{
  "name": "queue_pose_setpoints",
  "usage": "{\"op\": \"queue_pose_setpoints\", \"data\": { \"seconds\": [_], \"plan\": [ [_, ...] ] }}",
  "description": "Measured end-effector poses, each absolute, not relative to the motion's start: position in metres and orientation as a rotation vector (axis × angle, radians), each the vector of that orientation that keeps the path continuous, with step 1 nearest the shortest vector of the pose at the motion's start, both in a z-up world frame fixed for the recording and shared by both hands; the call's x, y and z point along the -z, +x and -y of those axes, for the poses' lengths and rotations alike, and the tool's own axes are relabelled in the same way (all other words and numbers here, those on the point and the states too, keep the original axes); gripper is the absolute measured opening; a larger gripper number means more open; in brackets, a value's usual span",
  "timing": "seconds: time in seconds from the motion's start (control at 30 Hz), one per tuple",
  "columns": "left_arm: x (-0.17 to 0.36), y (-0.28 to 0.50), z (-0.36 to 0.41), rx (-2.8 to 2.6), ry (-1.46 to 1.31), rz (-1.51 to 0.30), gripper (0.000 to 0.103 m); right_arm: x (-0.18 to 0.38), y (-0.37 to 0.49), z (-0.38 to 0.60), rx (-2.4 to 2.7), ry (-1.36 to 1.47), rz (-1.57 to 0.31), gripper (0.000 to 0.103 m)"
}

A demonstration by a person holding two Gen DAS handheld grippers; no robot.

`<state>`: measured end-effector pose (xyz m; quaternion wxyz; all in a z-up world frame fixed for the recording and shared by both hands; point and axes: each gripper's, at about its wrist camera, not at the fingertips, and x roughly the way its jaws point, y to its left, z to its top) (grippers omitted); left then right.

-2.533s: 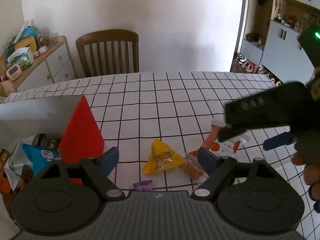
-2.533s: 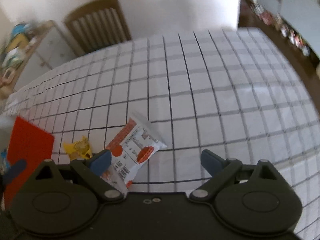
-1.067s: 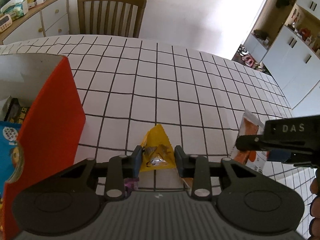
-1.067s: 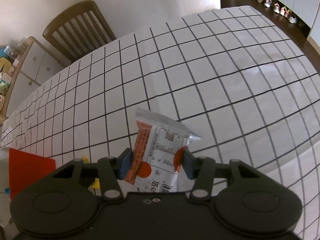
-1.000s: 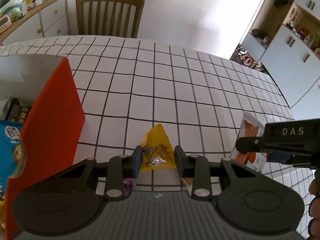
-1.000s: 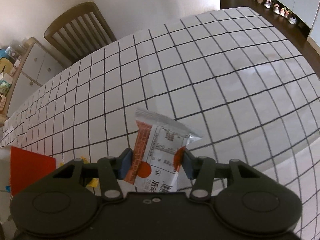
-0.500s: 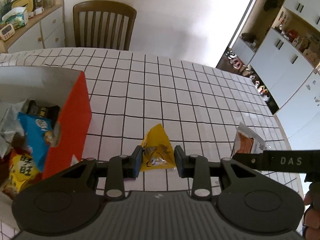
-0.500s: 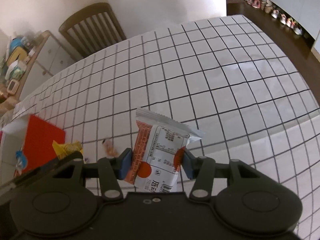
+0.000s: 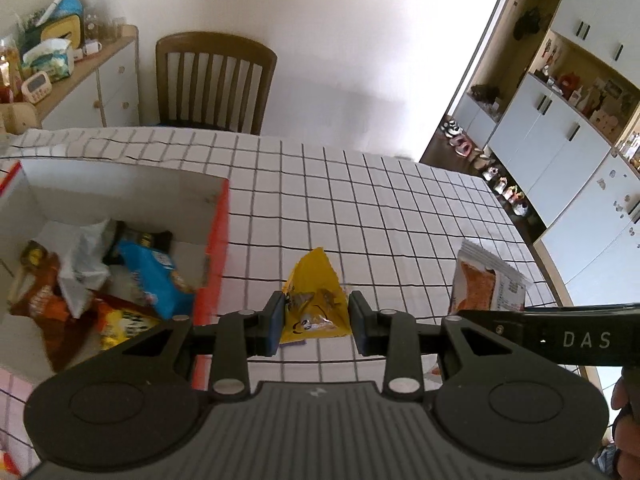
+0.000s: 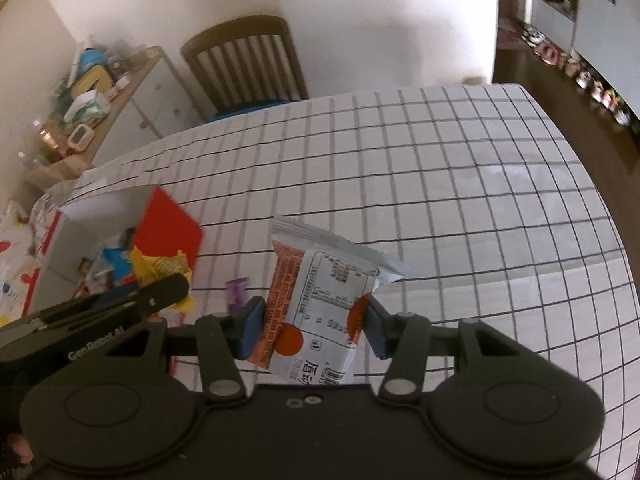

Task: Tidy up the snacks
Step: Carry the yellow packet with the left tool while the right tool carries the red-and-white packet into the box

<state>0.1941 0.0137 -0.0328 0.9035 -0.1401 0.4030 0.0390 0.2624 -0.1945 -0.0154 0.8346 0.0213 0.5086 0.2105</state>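
Both grippers, open above the table earlier, have clamped and lifted: left gripper the yellow triangular snack packet, right gripper the orange-and-white wrapper (box interior now showing).

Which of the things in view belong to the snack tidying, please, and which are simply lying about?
Part of the job:
- yellow packet in left gripper
- orange and white packet in right gripper
- snack box
- small purple wrapper

Just there:
- wooden chair
- sideboard
- checked tablecloth

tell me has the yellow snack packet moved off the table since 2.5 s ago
Yes. The left gripper has lifted the yellow packet clear of the checked tablecloth.
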Motion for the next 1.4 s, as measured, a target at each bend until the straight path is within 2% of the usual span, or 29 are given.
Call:
{"op": "queue_pose_setpoints", "data": {
  "seconds": [0.67, 1.03, 1.4],
  "plan": [
    [-0.004, 0.135, -0.138, -0.156, -0.273, -0.768, 0.033, -0.026, 0.216, 0.082, -0.592, -0.038, -1.003, 0.050],
    [0.017, 0.130, -0.215, -0.237, -0.274, -0.812, 0.033, -0.019, 0.217, 0.012, -0.601, -0.076, -1.009, 0.050],
    [0.053, 0.161, -0.263, -0.300, -0.270, -0.875, 0.033, 0.017, 0.231, -0.049, -0.597, -0.125, -1.082, 0.050]
  ]
}}
